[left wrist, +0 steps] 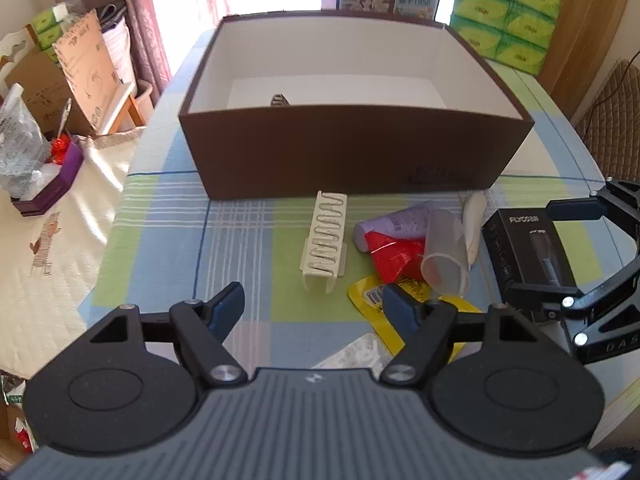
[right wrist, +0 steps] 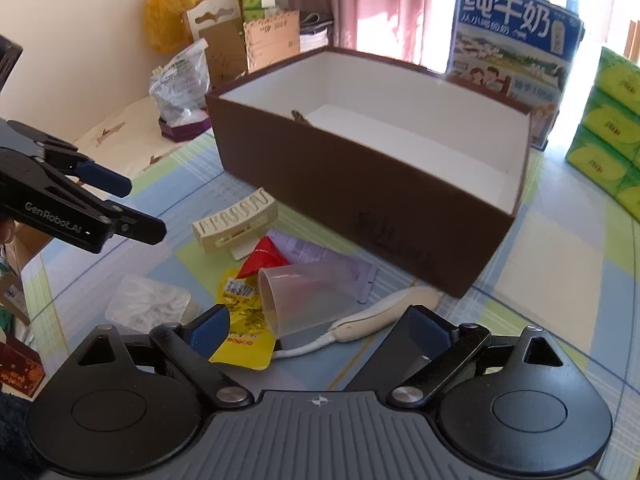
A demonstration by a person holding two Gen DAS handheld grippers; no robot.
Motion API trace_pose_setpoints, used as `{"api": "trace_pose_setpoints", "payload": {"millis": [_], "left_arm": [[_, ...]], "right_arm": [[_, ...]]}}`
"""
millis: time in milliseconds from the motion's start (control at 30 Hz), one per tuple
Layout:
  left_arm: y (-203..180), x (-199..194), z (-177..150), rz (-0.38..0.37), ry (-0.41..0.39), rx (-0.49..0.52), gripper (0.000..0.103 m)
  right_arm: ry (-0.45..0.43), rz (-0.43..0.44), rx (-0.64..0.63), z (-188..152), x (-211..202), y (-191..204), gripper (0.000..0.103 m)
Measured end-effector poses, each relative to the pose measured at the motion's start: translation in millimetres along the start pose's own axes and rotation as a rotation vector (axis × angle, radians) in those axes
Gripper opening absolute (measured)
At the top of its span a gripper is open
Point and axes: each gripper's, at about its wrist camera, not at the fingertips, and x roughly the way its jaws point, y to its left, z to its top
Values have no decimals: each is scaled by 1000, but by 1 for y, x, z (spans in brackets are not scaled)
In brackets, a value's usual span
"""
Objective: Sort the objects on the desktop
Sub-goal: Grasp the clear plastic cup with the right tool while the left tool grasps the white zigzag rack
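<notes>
A brown box (left wrist: 344, 156) with a white inside stands open on the checked tablecloth; it also shows in the right wrist view (right wrist: 360, 192), with a small dark object (left wrist: 280, 100) inside. In front lie a cream rack (left wrist: 325, 246), a purple tube (left wrist: 396, 226), a red packet (left wrist: 394, 258), a clear cup (left wrist: 444, 256), a yellow sachet (left wrist: 376, 300), a white handle-shaped device (left wrist: 474, 220) and a black box (left wrist: 528, 250). My left gripper (left wrist: 316, 308) is open and empty just before the rack. My right gripper (right wrist: 316, 330) is open, with the black box (right wrist: 404, 350) between its fingers.
A clear plastic tub (right wrist: 150, 306) lies left of the yellow sachet. A milk carton (right wrist: 516, 56) and green tissue packs (left wrist: 508, 16) stand behind the brown box. Cardboard boxes and bags (left wrist: 60, 80) crowd the surface to the left of the table.
</notes>
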Motion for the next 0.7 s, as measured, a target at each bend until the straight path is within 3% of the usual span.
{"api": "trace_pose_setpoints", "payload": {"millis": [700], "left_arm": [[6, 67, 25, -46, 117, 56, 72]], "right_arm": [[112, 82, -78, 15, 70, -20, 93]]}}
